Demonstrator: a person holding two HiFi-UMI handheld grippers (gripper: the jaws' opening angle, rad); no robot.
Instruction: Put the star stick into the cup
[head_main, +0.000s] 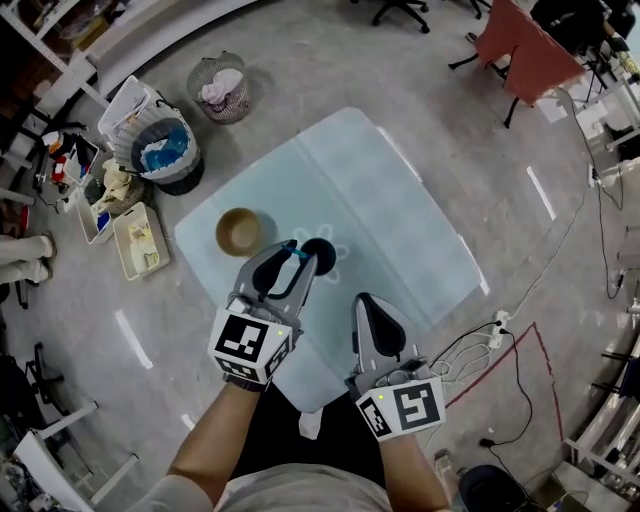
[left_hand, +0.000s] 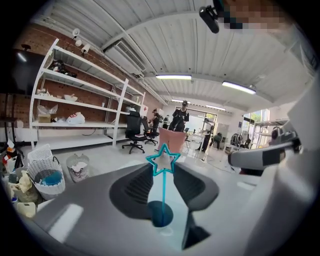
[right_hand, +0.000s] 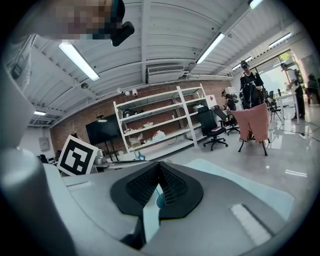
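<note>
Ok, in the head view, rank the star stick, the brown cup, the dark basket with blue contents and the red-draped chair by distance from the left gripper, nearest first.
1. star stick: right at the fingers of the left gripper.
2. cup: on the table, to the left.
3. dark basket: on the floor, upper left.
4. red-draped chair: far upper right.

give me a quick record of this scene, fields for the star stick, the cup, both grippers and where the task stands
star stick: teal star-topped stick, upright in a dark round base
cup: brown round cup on the pale blue table top, left of the base in the head view, no stick in it
left gripper: open, stick lined up in the gap, pads not on it
right gripper: shut, holds nothing
task status: stick not yet picked up
</note>
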